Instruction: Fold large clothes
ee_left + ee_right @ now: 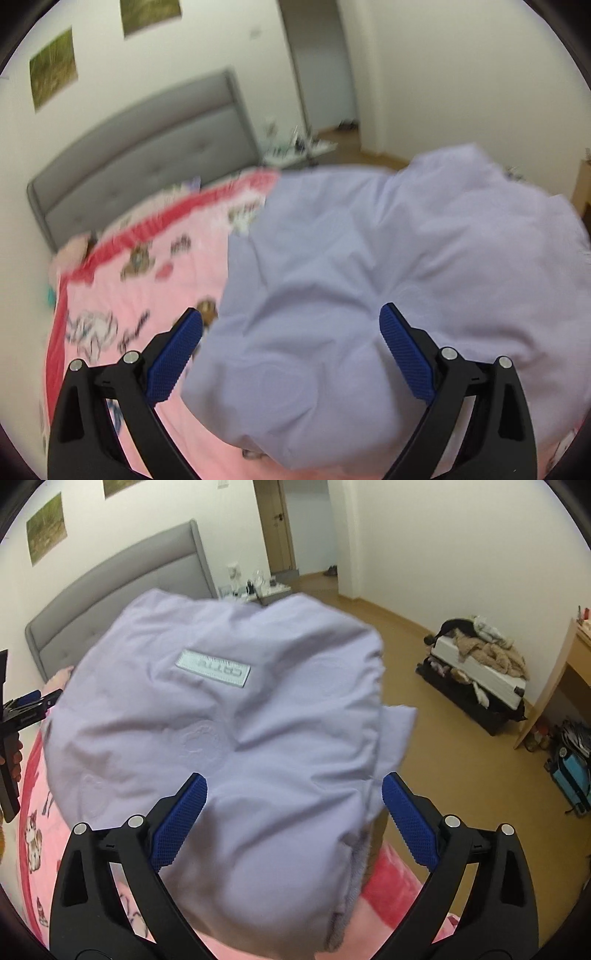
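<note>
A large lilac garment [369, 266] lies bunched on a pink printed bedspread [147, 280]. In the right wrist view the garment [229, 731] shows a pale rectangular label [212, 668] on top. My left gripper [291, 325] is open, its blue pads either side of the garment's near edge, holding nothing. My right gripper [293, 794] is open over the garment's near right part, also empty. The left gripper also shows in the right wrist view [26, 701] at the far left edge.
A grey padded headboard [140, 155] stands at the back. A cluttered bedside table [258, 587] is beyond it. Wooden floor [424, 709] lies right of the bed, with an open suitcase of clothes [476, 664], a blue suitcase [570, 771] and a wooden desk [569, 664].
</note>
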{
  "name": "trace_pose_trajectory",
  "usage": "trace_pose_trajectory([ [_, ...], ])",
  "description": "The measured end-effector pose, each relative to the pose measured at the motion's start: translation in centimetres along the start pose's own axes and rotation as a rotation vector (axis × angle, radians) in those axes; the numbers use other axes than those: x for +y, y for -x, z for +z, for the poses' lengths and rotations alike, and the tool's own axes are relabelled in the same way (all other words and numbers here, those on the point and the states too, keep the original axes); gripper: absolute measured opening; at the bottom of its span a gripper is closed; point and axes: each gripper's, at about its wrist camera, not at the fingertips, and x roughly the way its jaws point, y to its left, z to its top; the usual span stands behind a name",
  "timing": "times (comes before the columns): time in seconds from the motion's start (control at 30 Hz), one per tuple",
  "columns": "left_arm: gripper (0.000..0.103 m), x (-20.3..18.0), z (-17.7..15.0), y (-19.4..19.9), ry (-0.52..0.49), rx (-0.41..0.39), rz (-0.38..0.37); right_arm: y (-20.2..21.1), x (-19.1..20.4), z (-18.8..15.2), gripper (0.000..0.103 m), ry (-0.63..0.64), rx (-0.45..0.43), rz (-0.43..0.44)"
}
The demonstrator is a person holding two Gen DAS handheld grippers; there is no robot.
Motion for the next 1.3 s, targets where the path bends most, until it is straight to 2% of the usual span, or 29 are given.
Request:
trace_pose_trajectory([
  [0.1,0.098,-0.1,0.4,3.2,0.011,-0.092,-0.056,2.0,0.0,0.0,0.093,0.003,-0.026,-0.019],
  [0.13,0.098,-0.3,0.6,3.8,0.012,-0.092,-0.063,2.8,0.1,0.0,0.094,0.002,-0.031,-0.02],
  [0.23,0.098,-1.9,0.9,6.7,0.023,-0.069,-0.097,5.6,0.9,-0.1,0.095,0.008,-0.062,-0.044],
  [0.43,0.098,-5.4,0.7,13.1,0.023,-0.062,-0.081,10.8,3.4,-0.6,0.095,0.039,-0.086,-0.077],
  [0.57,0.098,-5.8,0.0,17.0,0.054,-0.041,-0.043,13.9,5.0,-1.0,0.095,0.037,-0.067,-0.064],
  [0.67,0.098,-5.5,-1.0,19.6,0.096,-0.02,-0.097,16.6,6.1,-1.7,0.095,0.013,-0.055,-0.066],
  [0.73,0.098,-5.3,-1.8,21.3,0.122,-0.004,-0.103,18.0,6.6,-2.2,0.095,0.005,-0.059,-0.069],
  [0.97,0.098,-6.3,-3.8,25.2,0.098,-0.015,-0.144,20.9,8.2,-4.0,0.095,0.018,-0.066,-0.069],
  [1.3,0.098,-7.7,-4.1,28.0,0.055,-0.036,-0.173,23.9,9.5,-4.9,0.095,0.005,-0.094,-0.059],
])
